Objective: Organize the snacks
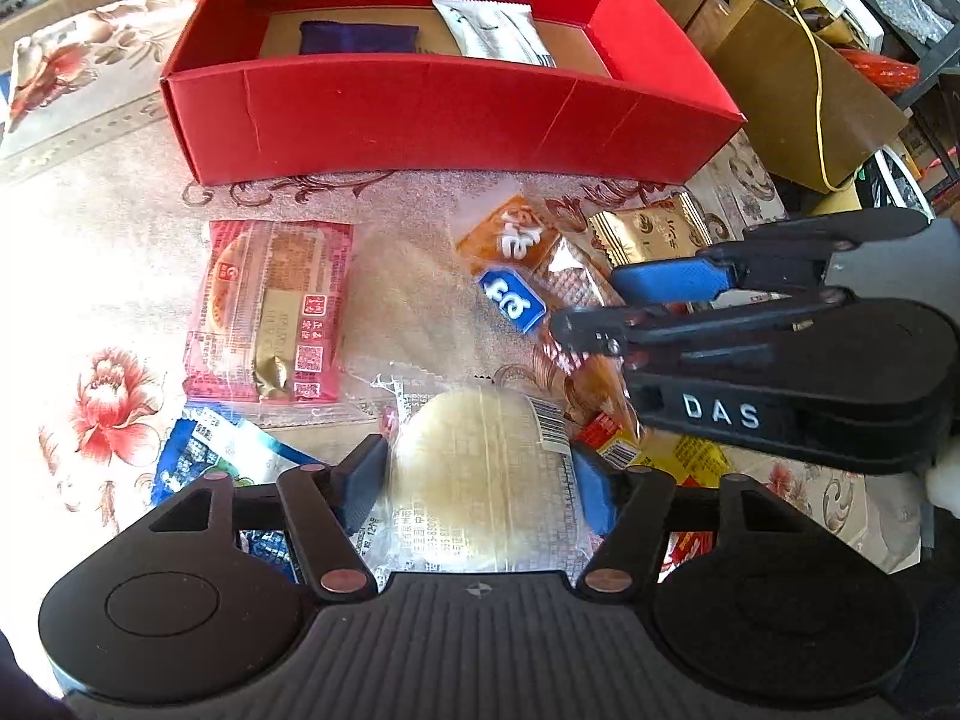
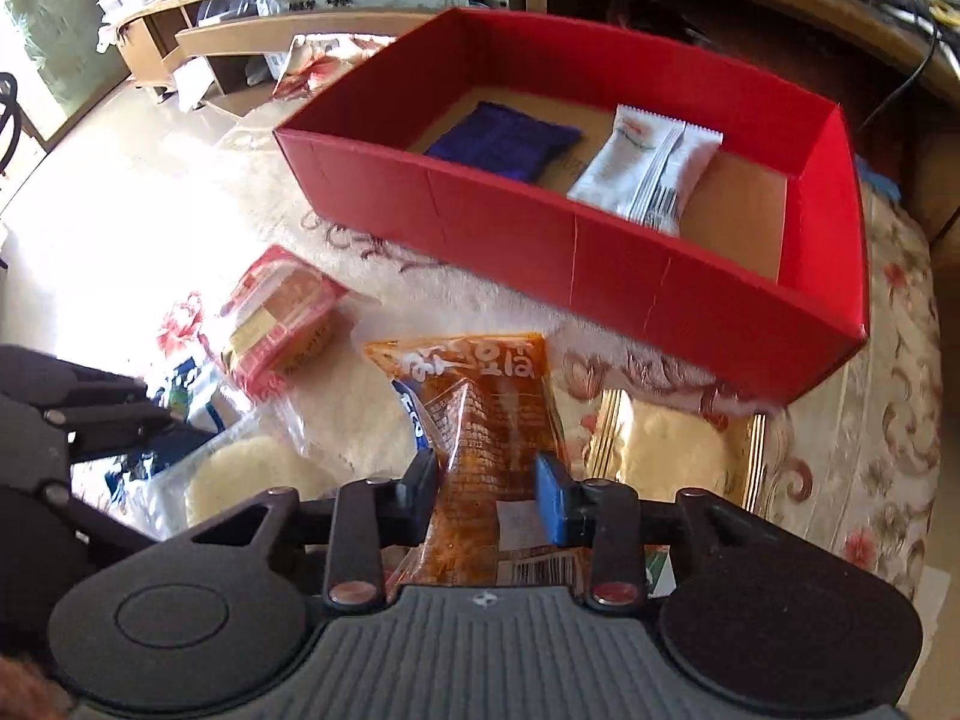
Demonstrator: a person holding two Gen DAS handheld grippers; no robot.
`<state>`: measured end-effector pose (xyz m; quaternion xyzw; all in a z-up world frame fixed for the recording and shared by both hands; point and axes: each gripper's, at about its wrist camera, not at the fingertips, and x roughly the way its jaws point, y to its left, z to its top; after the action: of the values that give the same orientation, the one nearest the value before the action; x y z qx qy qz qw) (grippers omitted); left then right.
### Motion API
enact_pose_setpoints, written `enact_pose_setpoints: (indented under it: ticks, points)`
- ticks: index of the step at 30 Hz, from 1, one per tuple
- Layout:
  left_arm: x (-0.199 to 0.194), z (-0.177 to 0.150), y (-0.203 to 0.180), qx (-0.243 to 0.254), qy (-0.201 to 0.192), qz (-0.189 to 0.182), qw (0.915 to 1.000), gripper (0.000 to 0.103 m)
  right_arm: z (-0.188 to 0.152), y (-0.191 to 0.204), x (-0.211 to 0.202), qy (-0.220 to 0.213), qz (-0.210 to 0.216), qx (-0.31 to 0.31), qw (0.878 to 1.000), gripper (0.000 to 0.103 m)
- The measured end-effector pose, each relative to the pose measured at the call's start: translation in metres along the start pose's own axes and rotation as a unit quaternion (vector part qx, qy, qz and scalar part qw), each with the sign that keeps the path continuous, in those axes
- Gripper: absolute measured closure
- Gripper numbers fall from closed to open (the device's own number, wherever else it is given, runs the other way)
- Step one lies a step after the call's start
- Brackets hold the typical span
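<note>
My left gripper [image 1: 477, 480] is shut on a pale round cake in a clear wrapper [image 1: 480, 468], low over the table. My right gripper [image 2: 486, 480] is shut on an orange snack packet with white lettering [image 2: 486, 414]; the same gripper [image 1: 606, 312] and packet [image 1: 540, 258] show in the left wrist view. The red box [image 1: 420, 120] stands behind, also in the right wrist view [image 2: 600, 258]. It holds a purple packet [image 2: 504, 141] and a white packet [image 2: 648, 171].
On the flowered tablecloth lie a red-wrapped cake [image 1: 270, 312], a gold packet [image 1: 648, 228], a blue and white packet [image 1: 204, 456] and a yellow and red packet [image 1: 660, 456]. Cardboard boxes [image 1: 798, 90] and a yellow cable stand off the table's right side.
</note>
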<state>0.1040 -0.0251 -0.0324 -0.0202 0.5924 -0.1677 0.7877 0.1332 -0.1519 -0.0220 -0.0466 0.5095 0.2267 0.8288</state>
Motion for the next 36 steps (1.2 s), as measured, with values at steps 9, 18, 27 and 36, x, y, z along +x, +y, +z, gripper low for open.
enact_pose_setpoints:
  ticks: [9,18,27,36]
  points:
    - [0.010,0.003,-0.007,0.002,0.005,-0.003,1.0000,0.013,0.015,-0.002,0.023,0.010,-0.013,-0.027,1.000,0.032]
    - [0.008,0.006,-0.007,0.005,-0.001,0.017,0.9998,0.036,0.007,0.007,0.018,0.017,-0.025,-0.036,0.999,0.053]
    - [-0.010,-0.003,-0.005,0.003,-0.020,0.016,0.9997,0.038,-0.005,0.010,-0.012,-0.016,-0.036,-0.008,0.999,0.060]
    - [-0.030,0.002,0.003,-0.022,-0.049,0.009,0.9985,0.041,-0.008,0.000,-0.037,-0.051,-0.037,0.032,0.997,0.060]
